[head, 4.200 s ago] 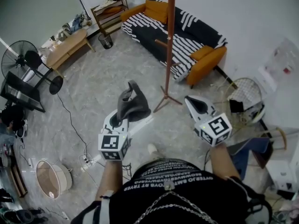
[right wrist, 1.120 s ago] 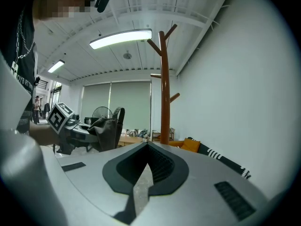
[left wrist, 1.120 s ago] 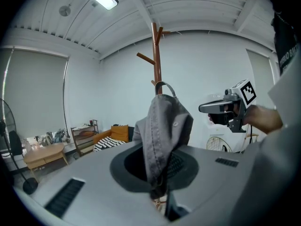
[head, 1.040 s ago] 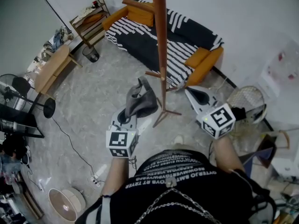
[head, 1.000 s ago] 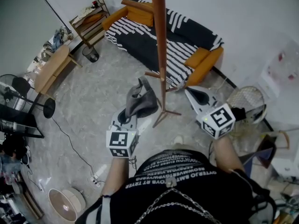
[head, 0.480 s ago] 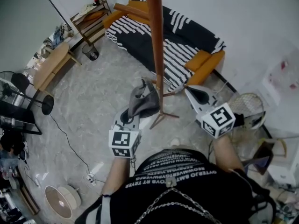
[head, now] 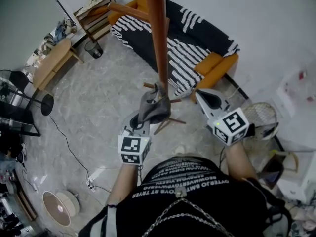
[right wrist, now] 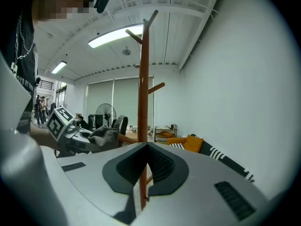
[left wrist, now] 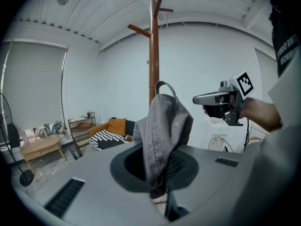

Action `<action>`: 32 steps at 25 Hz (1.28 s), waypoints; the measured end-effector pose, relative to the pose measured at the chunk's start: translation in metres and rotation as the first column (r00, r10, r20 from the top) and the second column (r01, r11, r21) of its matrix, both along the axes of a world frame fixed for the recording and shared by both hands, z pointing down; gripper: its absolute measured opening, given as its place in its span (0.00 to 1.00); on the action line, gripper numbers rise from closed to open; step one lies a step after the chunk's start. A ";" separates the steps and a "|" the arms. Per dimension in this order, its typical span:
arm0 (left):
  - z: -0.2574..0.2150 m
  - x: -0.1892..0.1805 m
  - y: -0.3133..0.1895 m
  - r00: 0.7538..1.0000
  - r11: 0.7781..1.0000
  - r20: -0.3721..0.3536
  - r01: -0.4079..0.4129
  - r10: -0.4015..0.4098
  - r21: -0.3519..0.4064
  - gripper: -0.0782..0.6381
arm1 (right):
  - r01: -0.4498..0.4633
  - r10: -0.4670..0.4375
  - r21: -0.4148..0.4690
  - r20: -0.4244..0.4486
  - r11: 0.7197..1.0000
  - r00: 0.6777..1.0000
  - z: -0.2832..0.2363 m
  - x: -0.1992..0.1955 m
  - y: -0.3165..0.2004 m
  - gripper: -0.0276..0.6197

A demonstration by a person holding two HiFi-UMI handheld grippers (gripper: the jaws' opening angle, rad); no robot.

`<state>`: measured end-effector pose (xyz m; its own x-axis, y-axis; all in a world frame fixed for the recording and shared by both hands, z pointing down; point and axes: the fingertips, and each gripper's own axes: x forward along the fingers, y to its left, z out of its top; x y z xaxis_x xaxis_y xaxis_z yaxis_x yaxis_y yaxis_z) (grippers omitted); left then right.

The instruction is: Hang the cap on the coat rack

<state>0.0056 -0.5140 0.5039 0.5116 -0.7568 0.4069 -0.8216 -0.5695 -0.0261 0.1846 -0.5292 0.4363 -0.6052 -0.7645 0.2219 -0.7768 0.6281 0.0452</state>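
Observation:
A grey cap (head: 152,108) hangs limp from my left gripper (head: 147,119), which is shut on its lower edge. In the left gripper view the cap (left wrist: 164,126) droops over the closed jaws of the left gripper (left wrist: 161,192), with its strap loop on top. The brown wooden coat rack (head: 159,43) stands straight ahead. The cap's top lies against the pole by the low pegs; I cannot tell if they touch. My right gripper (head: 198,96) is shut and empty, just right of the pole (right wrist: 143,79).
A black-and-white striped sofa (head: 192,48) with orange cushions stands behind the rack. At the left are a wooden table (head: 52,63), a shelf (head: 94,9), a bin (head: 90,48) and a standing fan (head: 29,90). A round heater (head: 59,207) sits on the floor.
Both grippers have come closer to the rack. The cap has moved up and right, from beside the pole to against it by the low pegs.

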 end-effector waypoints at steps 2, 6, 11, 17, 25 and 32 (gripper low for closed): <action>0.004 0.000 -0.003 1.000 1.000 0.003 0.007 -0.007 -0.014 0.13 | 0.009 -0.009 -0.005 -0.003 1.000 1.000 -0.002 -0.002 -0.004 0.03; 0.010 0.001 -0.006 1.000 0.999 0.008 0.018 -0.018 -0.032 0.13 | 0.023 -0.023 -0.008 -0.005 1.000 1.000 -0.005 -0.003 -0.010 0.03; 0.023 0.006 -0.007 0.999 0.998 0.026 0.024 -0.023 -0.056 0.13 | 0.044 -0.044 -0.007 -0.012 0.999 0.999 -0.005 -0.001 -0.013 0.03; 0.041 0.008 -0.003 0.999 0.996 0.044 0.030 -0.026 -0.087 0.13 | 0.047 -0.047 -0.008 -0.001 0.999 0.999 -0.001 0.002 -0.010 0.03; 0.064 0.010 0.012 0.997 0.992 0.078 -0.007 0.017 -0.129 0.14 | 0.019 -0.018 -0.020 0.007 1.000 1.000 0.007 0.001 0.002 0.03; 0.057 -0.001 0.031 0.996 0.994 0.061 -0.053 0.059 -0.098 0.35 | 0.006 -0.006 -0.013 0.006 1.000 1.000 0.002 -0.018 0.026 0.03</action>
